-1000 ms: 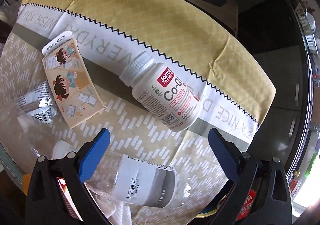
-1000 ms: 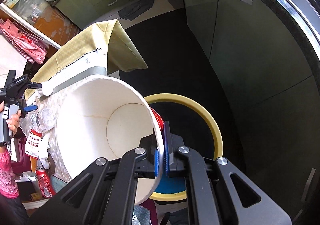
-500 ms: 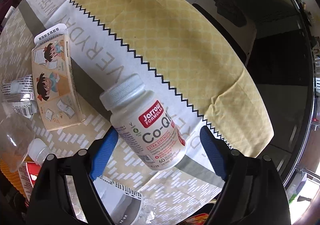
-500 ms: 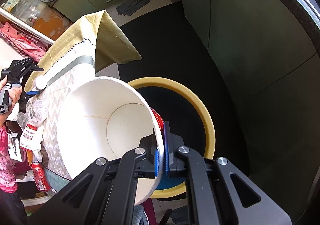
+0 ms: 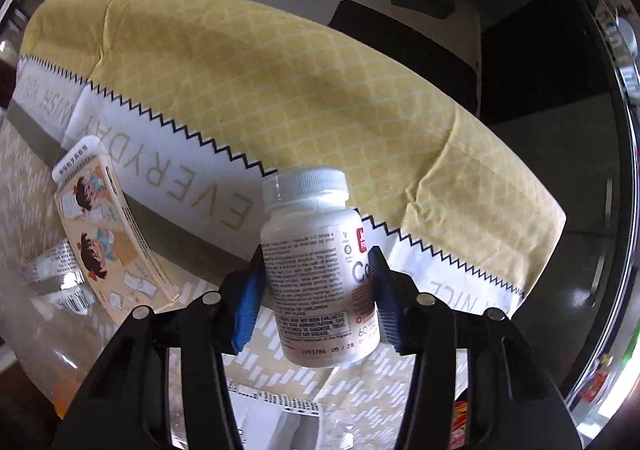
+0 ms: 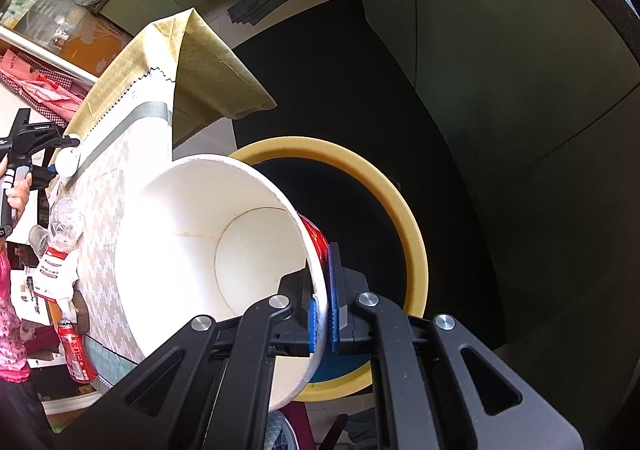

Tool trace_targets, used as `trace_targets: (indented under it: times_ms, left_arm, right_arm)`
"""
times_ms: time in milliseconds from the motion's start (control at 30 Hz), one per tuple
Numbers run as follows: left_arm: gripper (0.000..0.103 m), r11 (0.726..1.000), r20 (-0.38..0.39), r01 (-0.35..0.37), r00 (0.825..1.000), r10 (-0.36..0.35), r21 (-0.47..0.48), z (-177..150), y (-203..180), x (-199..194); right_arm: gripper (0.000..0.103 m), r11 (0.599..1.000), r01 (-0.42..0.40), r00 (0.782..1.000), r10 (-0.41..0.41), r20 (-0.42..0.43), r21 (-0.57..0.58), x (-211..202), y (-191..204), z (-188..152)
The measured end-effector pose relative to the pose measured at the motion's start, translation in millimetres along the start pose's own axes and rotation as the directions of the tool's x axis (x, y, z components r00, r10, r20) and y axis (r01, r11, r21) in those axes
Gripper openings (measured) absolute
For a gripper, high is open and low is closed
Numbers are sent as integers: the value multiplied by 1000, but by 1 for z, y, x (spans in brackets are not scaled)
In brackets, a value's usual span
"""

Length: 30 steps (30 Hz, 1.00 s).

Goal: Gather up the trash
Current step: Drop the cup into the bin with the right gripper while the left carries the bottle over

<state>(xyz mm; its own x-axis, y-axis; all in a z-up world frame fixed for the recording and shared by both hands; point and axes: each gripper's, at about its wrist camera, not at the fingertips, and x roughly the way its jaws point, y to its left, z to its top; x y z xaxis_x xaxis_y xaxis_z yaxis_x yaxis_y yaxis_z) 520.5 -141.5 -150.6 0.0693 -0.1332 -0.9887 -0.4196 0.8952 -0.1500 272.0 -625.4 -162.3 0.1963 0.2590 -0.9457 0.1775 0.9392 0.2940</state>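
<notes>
A white pill bottle with a ribbed cap sits between the blue pads of my left gripper, which points straight down over the table. Its jaws are closing and both pads touch the bottle's sides. My right gripper is shut on the rim of a large paper cup, white inside and red outside. The cup hangs tilted over a yellow-rimmed bin beside the table. The cup's inside looks bare. In the right wrist view the left gripper shows far off at the table's edge.
A cartoon-printed cardboard box and a crushed labelled wrapper lie left of the pill bottle. A clear plastic bottle lies under the left gripper. The yellow tablecloth drapes over the far edge. A red can stands by the table.
My left gripper came down over the pill bottle and narrowed from wide open until its pads met the bottle, which has rolled its label round. My right gripper sank with the cup toward the bin.
</notes>
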Motion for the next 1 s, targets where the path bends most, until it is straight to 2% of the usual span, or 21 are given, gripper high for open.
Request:
trace_targets:
  times_ms: [100, 233, 333, 467, 500, 533, 600, 633, 700, 833, 1000]
  left_arm:
    - [47, 988, 61, -48, 997, 40, 146, -12, -14, -16]
    - [45, 947, 118, -66, 993, 30, 314, -28, -27, -42]
    - [45, 914, 162, -82, 987, 18, 398, -42, -32, -61]
    - [45, 880, 171, -64, 985, -19, 470, -84, -29, -88]
    - [45, 871, 171, -62, 985, -26, 487, -101, -27, -93]
    - [45, 862, 173, -61, 984, -31, 504, -107, -27, -97]
    - [45, 840, 183, -62, 982, -45, 540, -125, -30, -109]
    - [45, 829, 189, -61, 981, -54, 556, -134, -31, -114]
    - [45, 809, 195, -57, 978, -72, 585, -148, -35, -122]
    - [45, 751, 189, -45, 976, -107, 659, -178, -48, -132]
    - [45, 669, 146, -14, 979, -143, 743, -222, -69, -135]
  right_arm:
    - [6, 1000, 10, 1000, -10, 4, 12, 4, -2, -1]
    - [6, 999, 29, 1000, -29, 8, 32, 11, -5, -2]
    - [6, 999, 31, 1000, -31, -4, 40, 21, -6, -2]
    - [6, 999, 29, 999, -28, -25, 31, 39, 1, -1]
    - [9, 999, 29, 999, -28, -36, 24, 43, 4, -1]
    - [17, 999, 31, 999, -30, -39, 25, 46, 5, 0]
    - [32, 996, 87, 996, -87, -18, 27, 47, 6, 2]
    - [32, 995, 90, 996, -90, -9, 31, 46, 7, 3]
    - [32, 997, 60, 998, -61, 13, 48, 37, 7, 3]
    - [32, 999, 5, 996, -10, 90, 51, 8, 9, -6]
    - [32, 995, -83, 977, 71, 202, 52, -31, 6, -41]
